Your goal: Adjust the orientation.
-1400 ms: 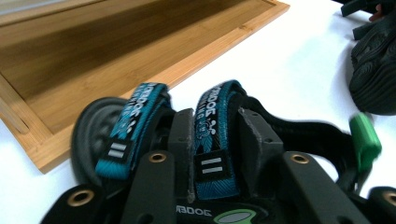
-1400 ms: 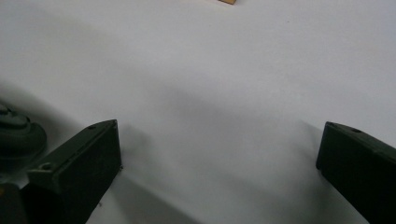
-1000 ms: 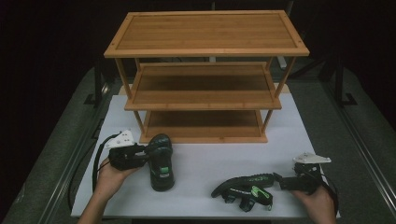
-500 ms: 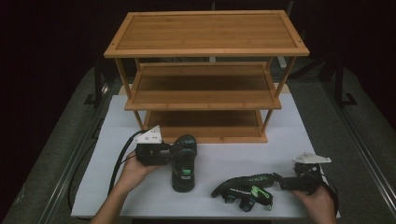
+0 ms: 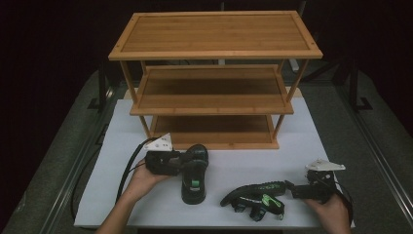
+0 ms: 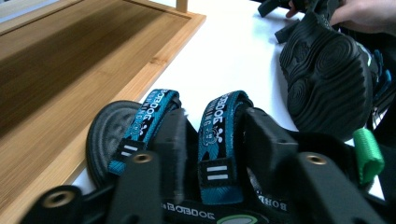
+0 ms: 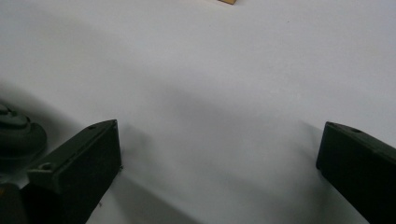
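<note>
Two black sandals on the white table in front of the bamboo rack.

We see the left gripper [image 5: 181, 163] at the black sandal with blue-green printed straps [image 5: 194, 171], which stands upright just before the three-tier bamboo shelf rack [image 5: 214, 97]; its jaws have just been opening, a strap between them, pads apparently loosened. The right gripper [image 5: 294, 189] has its jaws wide apart, nothing between them, beside the second black sandal [image 5: 255, 197] lying on its side on the white tabletop [image 5: 302, 141].
</note>
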Demonstrator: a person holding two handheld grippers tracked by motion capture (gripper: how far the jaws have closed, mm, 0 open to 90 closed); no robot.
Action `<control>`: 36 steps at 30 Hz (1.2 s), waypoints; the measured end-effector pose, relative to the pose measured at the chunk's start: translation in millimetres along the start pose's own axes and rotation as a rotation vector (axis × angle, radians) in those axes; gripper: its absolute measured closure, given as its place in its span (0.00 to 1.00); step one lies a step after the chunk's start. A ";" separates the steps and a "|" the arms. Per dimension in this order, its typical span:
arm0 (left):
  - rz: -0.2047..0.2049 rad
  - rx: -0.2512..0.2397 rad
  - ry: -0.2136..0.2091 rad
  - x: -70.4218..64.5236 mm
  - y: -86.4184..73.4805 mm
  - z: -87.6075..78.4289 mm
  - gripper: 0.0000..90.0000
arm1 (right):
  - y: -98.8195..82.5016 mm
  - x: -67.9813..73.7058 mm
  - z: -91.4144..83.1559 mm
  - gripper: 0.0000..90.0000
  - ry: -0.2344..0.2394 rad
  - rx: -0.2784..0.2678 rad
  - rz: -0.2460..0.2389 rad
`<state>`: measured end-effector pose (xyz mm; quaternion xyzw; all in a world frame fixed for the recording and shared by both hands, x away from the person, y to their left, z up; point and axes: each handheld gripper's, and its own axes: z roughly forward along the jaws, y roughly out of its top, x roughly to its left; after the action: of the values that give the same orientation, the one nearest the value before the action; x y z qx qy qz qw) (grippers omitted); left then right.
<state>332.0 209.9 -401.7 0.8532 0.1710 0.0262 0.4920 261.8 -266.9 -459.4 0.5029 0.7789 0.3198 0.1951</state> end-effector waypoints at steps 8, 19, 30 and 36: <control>-0.026 0.052 0.091 -1.1 -2.6 -12.1 0.27 | 0.1 -0.1 0.2 0.00 0.000 -0.001 0.000; -0.091 0.114 0.285 -2.0 -16.3 -37.3 0.00 | 0.0 -0.3 0.2 0.00 0.001 -0.001 -0.001; -0.105 0.177 0.377 -11.3 -43.8 -67.3 0.00 | 0.2 -0.5 0.2 0.00 0.002 0.000 0.000; -0.117 0.218 0.420 -16.9 -64.7 -79.8 0.00 | 0.4 -0.4 0.3 0.00 0.003 -0.001 -0.001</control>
<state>281.8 300.4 -413.4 0.8657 0.3205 0.1561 0.3515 262.4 -267.1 -459.3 0.5021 0.7793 0.3208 0.1941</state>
